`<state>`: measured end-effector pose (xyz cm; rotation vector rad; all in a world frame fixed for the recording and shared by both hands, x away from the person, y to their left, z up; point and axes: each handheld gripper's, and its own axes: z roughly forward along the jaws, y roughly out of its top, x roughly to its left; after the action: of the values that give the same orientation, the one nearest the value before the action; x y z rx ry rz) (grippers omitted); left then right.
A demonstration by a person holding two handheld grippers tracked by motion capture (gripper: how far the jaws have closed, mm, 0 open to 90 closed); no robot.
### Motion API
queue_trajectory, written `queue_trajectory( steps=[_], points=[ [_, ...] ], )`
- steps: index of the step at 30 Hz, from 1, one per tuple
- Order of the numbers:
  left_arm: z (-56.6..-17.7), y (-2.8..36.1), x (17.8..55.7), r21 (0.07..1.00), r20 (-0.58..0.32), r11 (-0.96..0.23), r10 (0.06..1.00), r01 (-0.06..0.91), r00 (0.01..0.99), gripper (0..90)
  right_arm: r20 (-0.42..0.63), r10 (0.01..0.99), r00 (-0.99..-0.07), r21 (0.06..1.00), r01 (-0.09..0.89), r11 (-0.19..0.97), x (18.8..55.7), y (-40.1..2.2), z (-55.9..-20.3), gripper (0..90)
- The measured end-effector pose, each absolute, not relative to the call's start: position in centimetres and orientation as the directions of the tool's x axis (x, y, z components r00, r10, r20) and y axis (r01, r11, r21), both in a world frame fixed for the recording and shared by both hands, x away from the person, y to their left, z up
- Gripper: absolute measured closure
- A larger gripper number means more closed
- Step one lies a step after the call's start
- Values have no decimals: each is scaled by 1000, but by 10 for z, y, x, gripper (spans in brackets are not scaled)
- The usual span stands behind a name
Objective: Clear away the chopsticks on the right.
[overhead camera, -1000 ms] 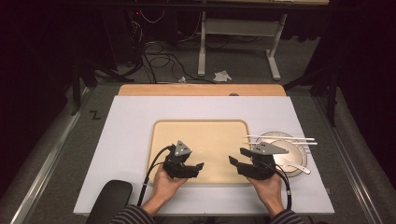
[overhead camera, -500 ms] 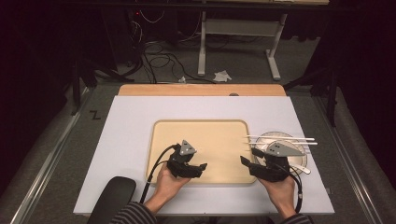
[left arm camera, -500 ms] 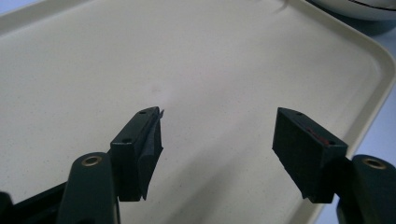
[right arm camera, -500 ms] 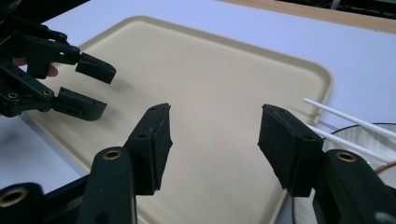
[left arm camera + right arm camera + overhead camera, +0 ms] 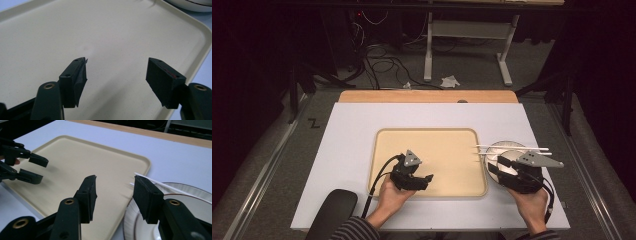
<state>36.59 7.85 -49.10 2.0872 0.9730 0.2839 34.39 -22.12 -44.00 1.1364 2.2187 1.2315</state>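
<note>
A: What is seen from the high view?
B: The left gripper is held over the tray, the right gripper at the plate, chopsticks laid across it.

A: The left gripper view?
B: Jaws are spread wide over bare tray, nothing gripped.

A: The right gripper view?
B: Jaws have just been closing, parted, nothing between; the plate lies just beside the tray.

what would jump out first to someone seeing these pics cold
The beige tray in the middle of the white table catches the eye first. Next come the two black tongs: the left tongs hang open over the tray's near part, and the right tongs, jaws apart and just closing on nothing, sit by the white plate with chopsticks across it.
</note>
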Motion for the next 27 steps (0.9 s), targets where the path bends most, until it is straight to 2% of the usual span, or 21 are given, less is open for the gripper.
queue_trajectory(
  steps=[11,27],
  points=[
    [-490,79,366,745,-116,-387,727,544,677,330,76,803,-591,844,467,264,342,-250,-429,552],
    [-487,83,362,751,-90,-391,738,533,669,327,13,834,-552,849,447,282,354,-303,-411,631]
  ],
)
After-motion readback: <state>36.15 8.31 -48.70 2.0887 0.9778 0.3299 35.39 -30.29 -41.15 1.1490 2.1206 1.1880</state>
